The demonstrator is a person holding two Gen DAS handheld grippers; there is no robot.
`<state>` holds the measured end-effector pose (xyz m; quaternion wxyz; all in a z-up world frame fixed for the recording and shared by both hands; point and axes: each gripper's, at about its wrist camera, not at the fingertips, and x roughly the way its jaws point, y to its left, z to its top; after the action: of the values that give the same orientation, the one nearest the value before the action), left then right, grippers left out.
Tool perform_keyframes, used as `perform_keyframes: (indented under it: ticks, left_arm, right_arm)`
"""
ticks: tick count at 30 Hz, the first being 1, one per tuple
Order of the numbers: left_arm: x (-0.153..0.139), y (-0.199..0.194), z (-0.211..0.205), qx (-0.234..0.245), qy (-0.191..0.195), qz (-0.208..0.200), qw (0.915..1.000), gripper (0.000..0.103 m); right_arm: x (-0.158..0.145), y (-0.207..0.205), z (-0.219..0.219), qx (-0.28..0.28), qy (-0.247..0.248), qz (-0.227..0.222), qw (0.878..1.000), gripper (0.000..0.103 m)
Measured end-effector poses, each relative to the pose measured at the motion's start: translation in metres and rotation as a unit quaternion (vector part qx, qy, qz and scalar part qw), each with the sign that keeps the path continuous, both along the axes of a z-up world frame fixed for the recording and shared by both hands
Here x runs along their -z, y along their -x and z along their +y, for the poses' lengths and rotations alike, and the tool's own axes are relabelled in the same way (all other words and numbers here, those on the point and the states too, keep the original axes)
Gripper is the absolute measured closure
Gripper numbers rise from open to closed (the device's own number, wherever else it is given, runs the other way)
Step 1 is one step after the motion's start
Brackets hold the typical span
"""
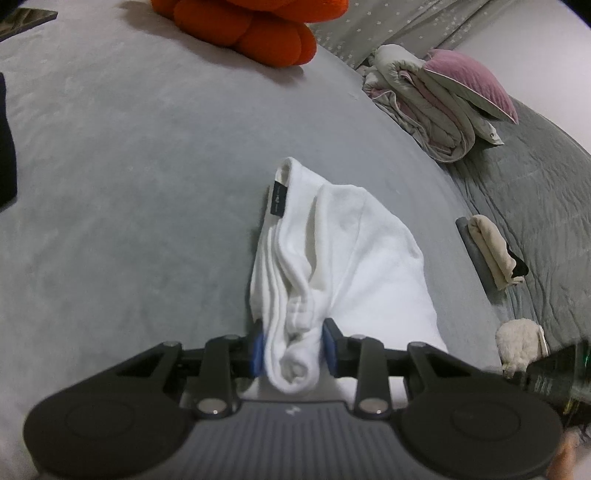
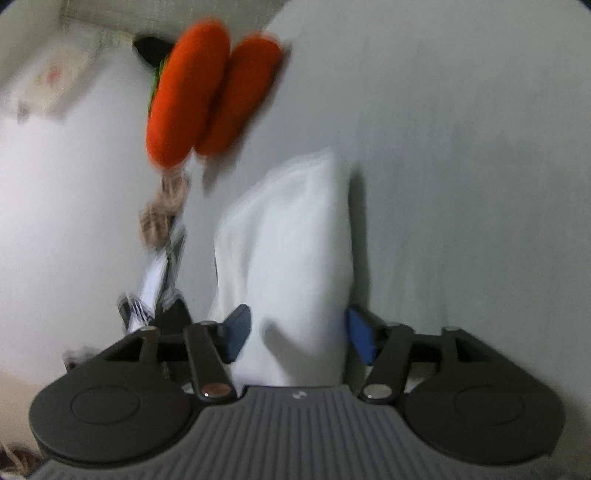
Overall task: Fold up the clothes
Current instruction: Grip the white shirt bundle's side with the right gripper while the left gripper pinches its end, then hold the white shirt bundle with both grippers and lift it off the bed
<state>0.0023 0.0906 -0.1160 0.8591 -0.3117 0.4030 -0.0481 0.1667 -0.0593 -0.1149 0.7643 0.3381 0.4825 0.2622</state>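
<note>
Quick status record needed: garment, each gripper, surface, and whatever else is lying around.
garment: white garment, bunched and partly folded, lying on the bed
left gripper: shut on a rolled edge of the garment
right gripper: open, cloth between the pads but not pressed; view blurred
surface: grey bedspread
nearby: orange plush at far side; folded quilt with pink pillow; small folded stack to the right

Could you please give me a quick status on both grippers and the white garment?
Left gripper clamped on bunched white garment. Right gripper open, garment between its jaws. Orange cushion well clear.
</note>
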Motion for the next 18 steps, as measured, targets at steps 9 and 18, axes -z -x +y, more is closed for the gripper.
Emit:
perform_keyframes:
  ticks: [9, 18]
  left_arm:
    - [0.003, 0.002, 0.015, -0.012, 0.075, 0.010, 0.9971, 0.058]
    - [-0.003, -0.001, -0.002, -0.003, 0.074, 0.009, 0.9972, 0.044]
  right_arm:
    - [-0.021, 0.021, 0.015, 0.001, 0.067, -0.072, 0.995, 0.065]
    - [-0.029, 0.030, -0.010, 0.022, 0.098, -0.086, 0.991, 0.066]
